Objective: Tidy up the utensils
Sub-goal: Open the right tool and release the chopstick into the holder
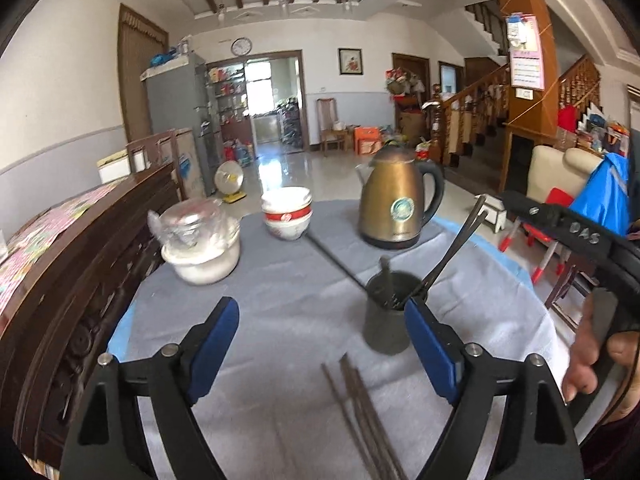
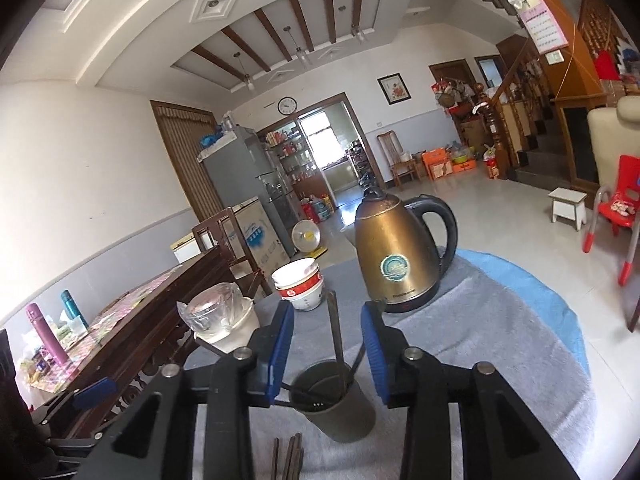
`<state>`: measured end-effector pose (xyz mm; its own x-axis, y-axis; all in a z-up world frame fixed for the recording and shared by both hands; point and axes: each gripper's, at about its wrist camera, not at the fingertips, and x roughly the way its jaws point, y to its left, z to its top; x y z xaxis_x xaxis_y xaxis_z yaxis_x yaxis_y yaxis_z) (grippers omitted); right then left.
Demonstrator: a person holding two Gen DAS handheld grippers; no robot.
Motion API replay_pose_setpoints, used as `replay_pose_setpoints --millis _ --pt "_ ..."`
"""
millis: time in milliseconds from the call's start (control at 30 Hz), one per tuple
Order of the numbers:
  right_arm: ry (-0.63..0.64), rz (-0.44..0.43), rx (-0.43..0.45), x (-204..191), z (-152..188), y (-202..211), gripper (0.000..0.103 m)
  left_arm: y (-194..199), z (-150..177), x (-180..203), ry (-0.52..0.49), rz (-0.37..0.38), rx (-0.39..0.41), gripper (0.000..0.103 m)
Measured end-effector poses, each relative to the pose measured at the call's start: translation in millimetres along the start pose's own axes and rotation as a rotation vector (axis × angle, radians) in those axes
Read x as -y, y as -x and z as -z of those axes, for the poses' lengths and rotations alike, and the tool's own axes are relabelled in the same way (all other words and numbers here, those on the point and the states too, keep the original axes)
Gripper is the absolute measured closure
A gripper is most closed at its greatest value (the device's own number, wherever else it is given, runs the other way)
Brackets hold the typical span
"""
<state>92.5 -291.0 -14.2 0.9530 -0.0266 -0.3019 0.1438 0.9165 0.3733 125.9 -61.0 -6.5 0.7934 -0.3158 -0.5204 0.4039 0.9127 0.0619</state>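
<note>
Bright daylight from the far doorway (image 1: pixel 272 92) (floor glare), edges seemingly warped, slightly soft.

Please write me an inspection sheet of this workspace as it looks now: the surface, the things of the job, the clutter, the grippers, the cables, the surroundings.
Surface: round table under a grey cloth, with a blue layer showing at the edge.
Job's things: dark holder cup standing upright with chopsticks leaning out of it; loose chopsticks lying flat on the cloth in front of the cup.
Clutter: brass-coloured kettle, stacked bowls, white pot with a plastic-wrapped lid.
Grippers: left gripper open, nothing between the pads; right gripper open above the cup, gripping nothing.
Cables: nothing seen.
Surroundings: dark wooden bench beside the table, red chair, staircase.
</note>
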Motion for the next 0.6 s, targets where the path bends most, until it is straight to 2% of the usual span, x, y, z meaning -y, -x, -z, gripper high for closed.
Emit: replay_pose_setpoints --millis 167,400,433,467,500,600 --pt "0.048 0.017 -0.019 -6.0 11.8 15.5 0.064 5.9 12.7 -6.9 0.024 -0.039 -0.033 0.018" --pt "0.040 -0.005 -0.117 -7.4 31.3 25.4 0.064 14.9 26.4 -13.7 0.052 -0.086 -0.064 0.018" --pt "0.043 -0.007 -0.133 -7.7 35.5 25.6 0.061 15.6 27.1 -14.0 0.052 -0.088 -0.066 0.018" --pt "0.046 -0.007 -0.141 -7.8 38.1 25.8 0.050 16.4 28.9 -14.6 0.052 -0.091 -0.070 0.018" --pt "0.047 -0.009 -0.147 -7.8 41.6 26.6 0.047 16.5 30.1 -14.9 0.051 -0.094 -0.073 0.018" --pt "0.065 -0.029 -0.179 -10.5 52.5 25.4 0.047 15.5 34.8 -17.6 0.058 -0.099 -0.086 0.018"
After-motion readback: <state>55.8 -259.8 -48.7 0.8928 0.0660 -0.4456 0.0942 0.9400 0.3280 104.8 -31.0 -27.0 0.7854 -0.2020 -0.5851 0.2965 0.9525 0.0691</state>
